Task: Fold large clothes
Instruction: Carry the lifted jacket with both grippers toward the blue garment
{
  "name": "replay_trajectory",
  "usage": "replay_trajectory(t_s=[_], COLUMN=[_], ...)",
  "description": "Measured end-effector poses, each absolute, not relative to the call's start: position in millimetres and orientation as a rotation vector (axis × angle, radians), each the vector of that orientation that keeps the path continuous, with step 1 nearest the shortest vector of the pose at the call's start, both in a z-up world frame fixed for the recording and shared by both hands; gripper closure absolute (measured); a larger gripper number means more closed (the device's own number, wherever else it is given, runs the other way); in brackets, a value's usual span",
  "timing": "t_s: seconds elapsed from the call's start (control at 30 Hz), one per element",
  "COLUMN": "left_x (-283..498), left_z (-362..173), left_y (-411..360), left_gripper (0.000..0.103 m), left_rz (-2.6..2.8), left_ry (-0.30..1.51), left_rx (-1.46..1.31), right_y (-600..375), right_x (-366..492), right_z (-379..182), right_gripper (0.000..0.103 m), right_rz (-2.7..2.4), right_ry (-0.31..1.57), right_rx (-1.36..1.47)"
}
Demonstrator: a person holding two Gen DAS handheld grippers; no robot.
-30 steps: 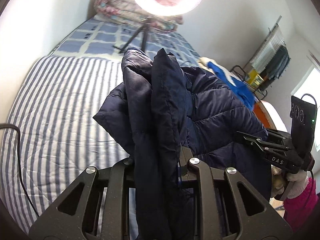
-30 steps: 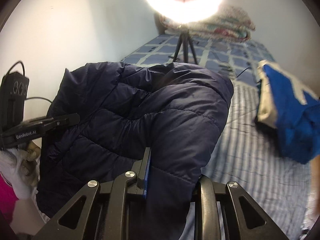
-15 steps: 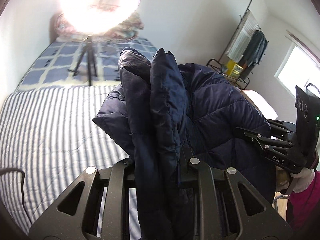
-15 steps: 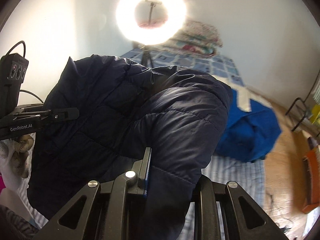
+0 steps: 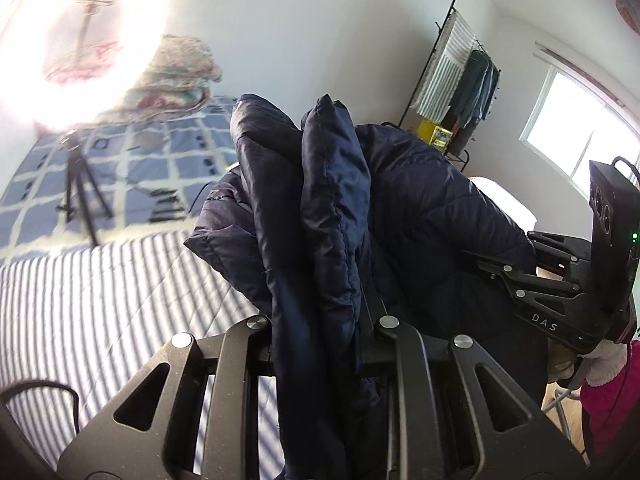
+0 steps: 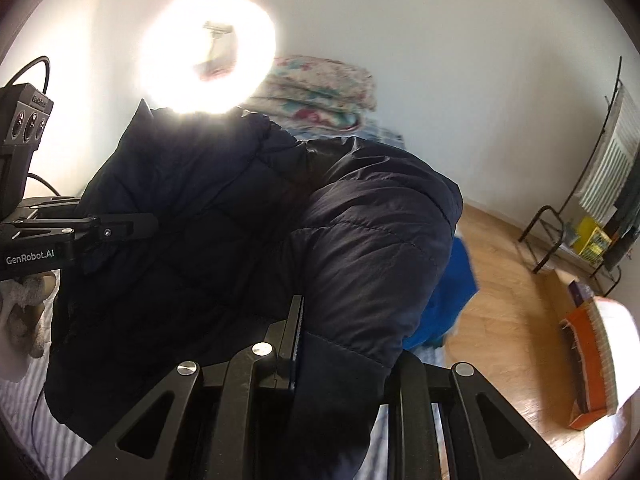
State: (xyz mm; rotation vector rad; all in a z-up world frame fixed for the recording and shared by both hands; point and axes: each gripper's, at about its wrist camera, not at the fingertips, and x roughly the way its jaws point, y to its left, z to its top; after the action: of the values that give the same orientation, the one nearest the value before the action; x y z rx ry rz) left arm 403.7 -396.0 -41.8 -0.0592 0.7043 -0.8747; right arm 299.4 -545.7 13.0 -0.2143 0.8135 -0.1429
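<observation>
A dark navy puffer jacket [image 5: 420, 208] hangs in the air between my two grippers, above the striped bed [image 5: 100, 292]. My left gripper [image 5: 320, 304] is shut on a thick bunched edge of the jacket, which stands up between the jaws. My right gripper [image 6: 340, 332] is shut on another padded part of the jacket [image 6: 360, 248]. The right gripper also shows in the left wrist view [image 5: 560, 288] at the far right, against the jacket. The left gripper shows in the right wrist view [image 6: 80, 228] at the left edge.
A ring light on a tripod [image 5: 80, 184] stands on the bed's checked blanket. Folded floral quilts [image 6: 320, 96] lie at the headboard. A blue garment [image 6: 456, 292] lies at the bed's edge. A clothes rack [image 5: 460, 80] and an orange box [image 6: 588, 360] stand on the wooden floor.
Both grippers have tilted up and swung to the right with the jacket, which is lifted higher. The views now show more wall, floor and rack, less bed.
</observation>
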Motion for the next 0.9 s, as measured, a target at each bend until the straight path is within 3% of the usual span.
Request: replay_trajectory(t_s=[0.53,0.9], left_x=[530,586], left_z=[-44,-77], left_y=[-513,-543], left_gripper=[0.084,0.084], left_rz=[-0.871,-0.77], left_ry=[0.661,0.701], left_rx=[-0.123,-0.139], right_y=[-654,-690], right_x=[432,512], right_z=[22,-14], right_gripper=[0.086,0.086], right_rz=[-0.234,-0.217], right_ry=[0.788,0.789], right_rx=[-0.29,-0.307])
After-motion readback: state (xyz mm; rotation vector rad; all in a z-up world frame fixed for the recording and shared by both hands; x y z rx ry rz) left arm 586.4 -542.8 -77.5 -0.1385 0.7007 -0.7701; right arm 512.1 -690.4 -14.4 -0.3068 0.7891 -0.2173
